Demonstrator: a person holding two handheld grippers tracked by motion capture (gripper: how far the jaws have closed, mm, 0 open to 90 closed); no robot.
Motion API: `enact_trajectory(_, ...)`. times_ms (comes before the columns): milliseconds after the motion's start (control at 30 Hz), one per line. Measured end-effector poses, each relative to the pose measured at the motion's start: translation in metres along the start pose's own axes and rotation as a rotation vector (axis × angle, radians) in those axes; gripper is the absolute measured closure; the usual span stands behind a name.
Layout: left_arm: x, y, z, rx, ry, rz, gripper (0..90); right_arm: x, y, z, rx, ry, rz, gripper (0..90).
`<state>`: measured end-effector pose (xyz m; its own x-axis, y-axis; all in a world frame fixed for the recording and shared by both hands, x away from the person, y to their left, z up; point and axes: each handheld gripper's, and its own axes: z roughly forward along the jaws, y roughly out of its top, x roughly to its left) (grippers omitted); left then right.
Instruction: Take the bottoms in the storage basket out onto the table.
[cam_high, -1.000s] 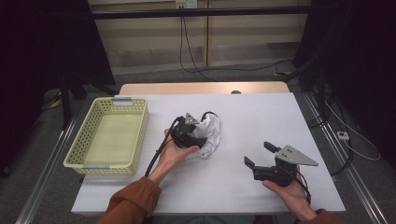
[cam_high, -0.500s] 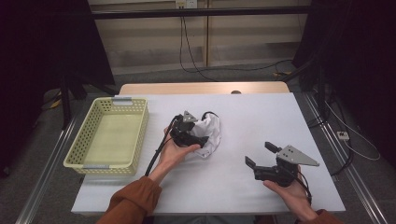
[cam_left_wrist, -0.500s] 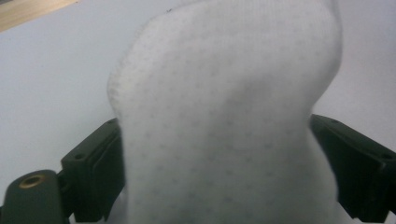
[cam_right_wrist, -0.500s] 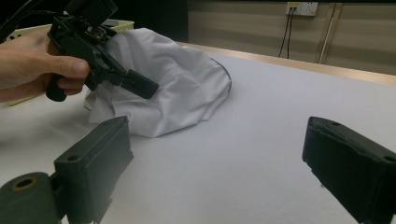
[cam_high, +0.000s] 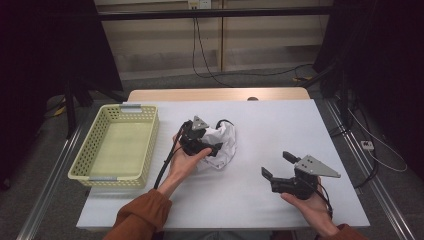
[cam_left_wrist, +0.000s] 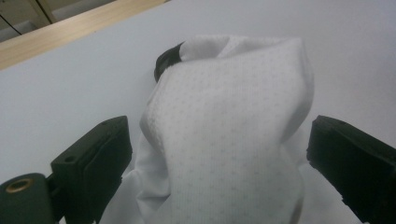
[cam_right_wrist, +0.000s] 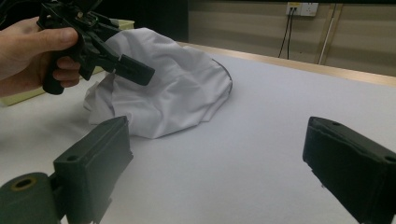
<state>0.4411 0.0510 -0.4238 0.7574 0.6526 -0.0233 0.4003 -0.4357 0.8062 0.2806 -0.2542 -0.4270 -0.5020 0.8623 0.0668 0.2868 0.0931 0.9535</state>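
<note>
A crumpled white cloth (cam_high: 226, 140) with a dark edge lies heaped near the middle of the white table (cam_high: 280, 125). My left gripper (cam_high: 210, 142) is at the heap's left side. Its jaws have just been opening. In the left gripper view a raised fold of the cloth (cam_left_wrist: 224, 93) stands between the jaws of the left gripper (cam_left_wrist: 219, 154), and neither pad presses on it. My right gripper (cam_high: 278, 165) rests open at the table's front right with nothing between its jaws. The right gripper view looks past the right gripper (cam_right_wrist: 224, 172) to the cloth (cam_right_wrist: 173, 93) and the left gripper (cam_right_wrist: 126, 65).
A pale yellow mesh basket (cam_high: 150, 135) stands at the table's left side and looks empty. A black cable (cam_high: 167, 160) trails from the left gripper toward the front edge. Bare white table lies between the cloth and the right gripper.
The left gripper's jaws have spread apart around the cloth fold while that hand barely shifted. The right hand and its gripper have stayed put.
</note>
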Motion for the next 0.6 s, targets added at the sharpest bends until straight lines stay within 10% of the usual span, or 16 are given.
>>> enact_trajectory(600,-0.003,0.009,-0.020,-0.113,-0.026,0.030,5.0,0.001,0.000,-0.001,0.001,-0.004,-0.001,7.3)
